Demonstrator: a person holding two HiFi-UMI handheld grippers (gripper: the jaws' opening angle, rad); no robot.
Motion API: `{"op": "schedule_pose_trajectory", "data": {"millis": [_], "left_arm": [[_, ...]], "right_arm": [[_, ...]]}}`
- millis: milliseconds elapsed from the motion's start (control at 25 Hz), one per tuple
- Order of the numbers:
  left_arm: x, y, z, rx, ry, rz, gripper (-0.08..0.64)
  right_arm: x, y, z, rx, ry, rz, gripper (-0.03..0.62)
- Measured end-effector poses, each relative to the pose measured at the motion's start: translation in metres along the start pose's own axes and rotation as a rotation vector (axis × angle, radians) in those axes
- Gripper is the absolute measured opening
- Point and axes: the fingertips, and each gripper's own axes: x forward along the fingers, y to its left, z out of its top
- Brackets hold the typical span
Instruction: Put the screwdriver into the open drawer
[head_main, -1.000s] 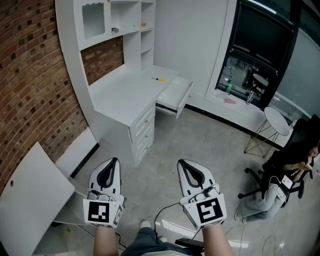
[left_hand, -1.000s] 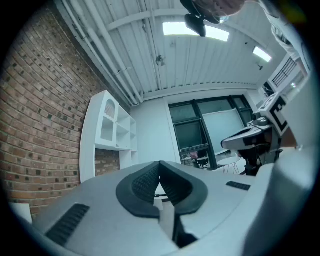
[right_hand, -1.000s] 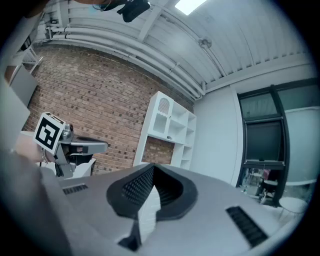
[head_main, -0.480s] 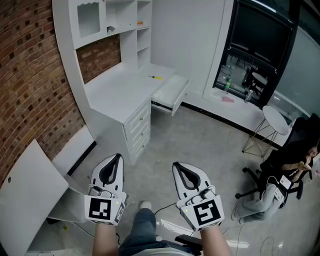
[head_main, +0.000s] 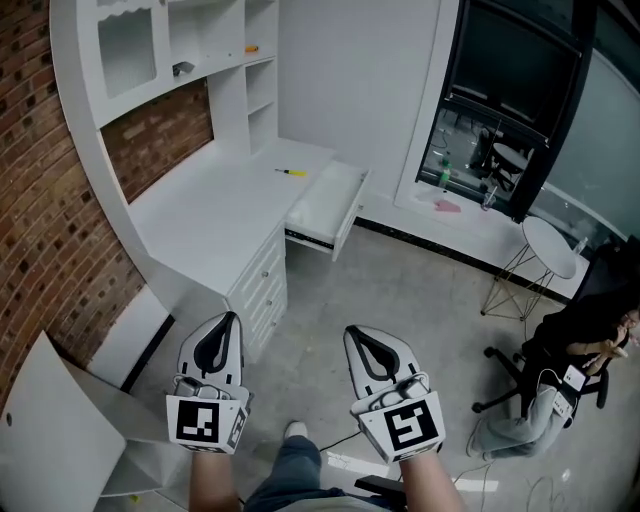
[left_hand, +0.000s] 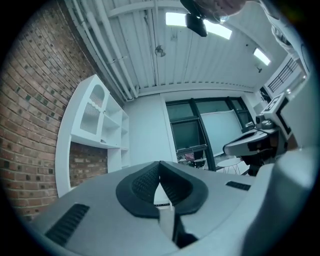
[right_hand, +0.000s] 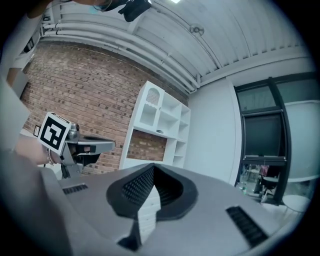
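Screwdriver with a yellow handle, lying on the white desk near its far corner, just beside the open drawer and not inside it. Drawer pulled out from the desk's right end, over the grey floor. Stack of shut drawers below the desk top on the near side.

Left gripper and right gripper low in the head view, side by side, well apart from the desk and the screwdriver. Jaws of each pressed together at the tips, nothing between them (plain in both gripper views).

White shelf unit standing on the desk against the brick wall. Round white table and a seated person far off to the right. White board leaning at lower left.
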Motion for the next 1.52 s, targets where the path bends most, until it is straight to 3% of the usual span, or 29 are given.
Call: {"op": "schedule_pose_trajectory", "data": {"millis": [360, 720, 960, 1120, 1240, 1520], "left_arm": [[0.139, 0.07, -0.024, -0.03, -0.01, -0.016, 0.013], [0.208, 0.088, -0.045, -0.039, 0.014, -0.037, 0.013], [0.266, 0.09, -0.065, -0.034, 0.031, -0.01, 0.012], [0.325, 0.087, -0.081, -0.023, 0.059, 0.017, 0.014], [0.377, 0.081, -0.089, -0.037, 0.08, 0.025, 0.014], [0.491, 0.078, -0.104, -0.137, 0.107, 0.044, 0.014]], "right_arm": [[0.141, -0.064, -0.002, -0.028, 0.021, -0.041, 0.011], [0.196, -0.118, -0.017, 0.005, 0.027, -0.109, 0.011], [0.239, -0.175, -0.032, 0.157, -0.005, -0.118, 0.009], [0.274, -0.234, -0.039, 0.24, -0.086, -0.15, 0.006], [0.305, -0.278, -0.044, 0.294, -0.107, -0.122, 0.005], [0.39, -0.356, -0.065, 0.193, -0.024, 0.049, 0.009]]}}
